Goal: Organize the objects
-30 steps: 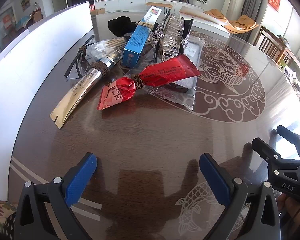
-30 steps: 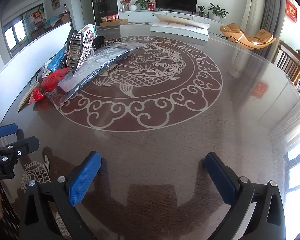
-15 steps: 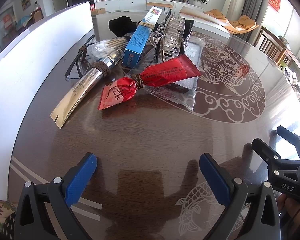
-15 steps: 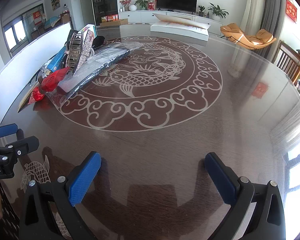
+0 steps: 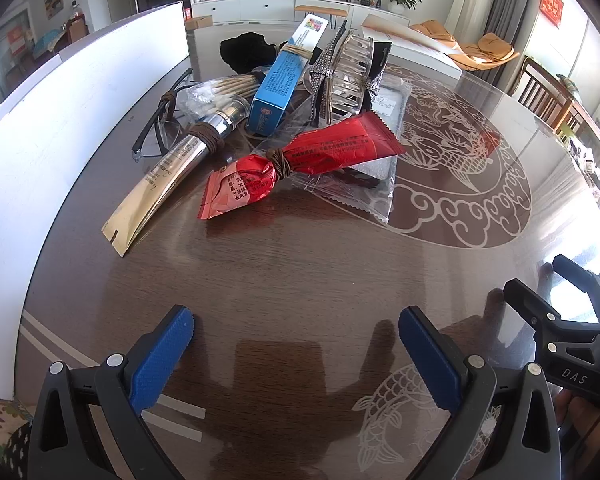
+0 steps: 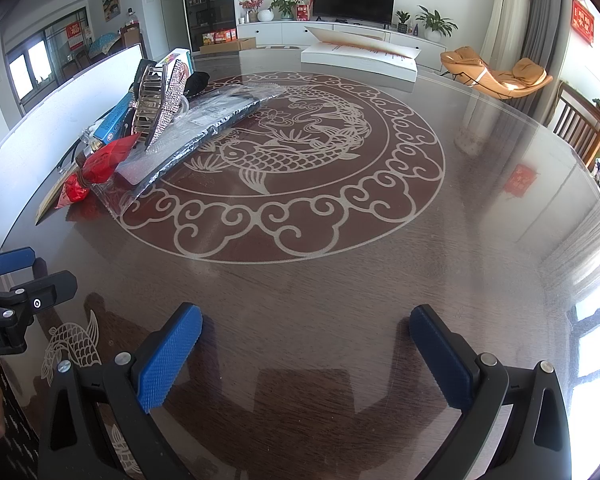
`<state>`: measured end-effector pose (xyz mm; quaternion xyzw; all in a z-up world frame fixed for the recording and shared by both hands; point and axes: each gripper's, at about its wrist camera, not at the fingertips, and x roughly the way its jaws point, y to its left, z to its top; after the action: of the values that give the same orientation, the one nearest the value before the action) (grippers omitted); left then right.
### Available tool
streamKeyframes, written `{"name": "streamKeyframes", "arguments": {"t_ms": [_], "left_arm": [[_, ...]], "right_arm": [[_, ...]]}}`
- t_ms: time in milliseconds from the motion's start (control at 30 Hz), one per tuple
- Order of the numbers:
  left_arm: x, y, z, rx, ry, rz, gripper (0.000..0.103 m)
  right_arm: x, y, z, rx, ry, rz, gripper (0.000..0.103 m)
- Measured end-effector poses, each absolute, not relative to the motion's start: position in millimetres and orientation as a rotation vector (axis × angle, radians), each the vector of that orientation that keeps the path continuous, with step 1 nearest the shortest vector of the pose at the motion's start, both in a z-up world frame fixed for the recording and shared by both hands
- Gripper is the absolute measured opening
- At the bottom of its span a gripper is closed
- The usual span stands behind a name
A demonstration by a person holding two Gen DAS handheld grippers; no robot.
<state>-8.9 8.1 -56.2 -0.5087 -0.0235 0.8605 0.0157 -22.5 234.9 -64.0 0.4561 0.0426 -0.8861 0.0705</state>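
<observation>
A pile of objects lies on the dark round table [image 5: 300,264]: a red snack packet [image 5: 300,162] tied with a brown band, a gold and silver tube [image 5: 168,176], a blue box [image 5: 282,80], a rhinestone hair claw [image 5: 346,76], cotton swabs [image 5: 224,84], glasses [image 5: 160,128], a clear plastic packet [image 5: 376,152]. The pile also shows in the right wrist view, with the packet [image 6: 100,168] and the claw [image 6: 160,104]. My left gripper [image 5: 296,344] is open and empty, well short of the pile. My right gripper [image 6: 306,340] is open and empty over bare table.
A white board [image 5: 60,128] stands along the table's left edge. A white box [image 6: 360,58] sits at the far side. The fish pattern [image 6: 292,152] fills the table's middle. Chairs [image 6: 584,132] stand to the right. Each gripper shows in the other's view.
</observation>
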Motion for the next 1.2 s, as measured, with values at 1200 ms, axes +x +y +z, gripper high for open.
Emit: {"name": "streamKeyframes", "arguments": {"t_ms": [1200], "left_arm": [[-8.9, -3.8, -51.6, -1.538, -0.205, 2.691, 0.103]], "right_arm": [[-22.6, 234.7, -63.8, 1.372, 0.128, -2.665, 0.103]]}}
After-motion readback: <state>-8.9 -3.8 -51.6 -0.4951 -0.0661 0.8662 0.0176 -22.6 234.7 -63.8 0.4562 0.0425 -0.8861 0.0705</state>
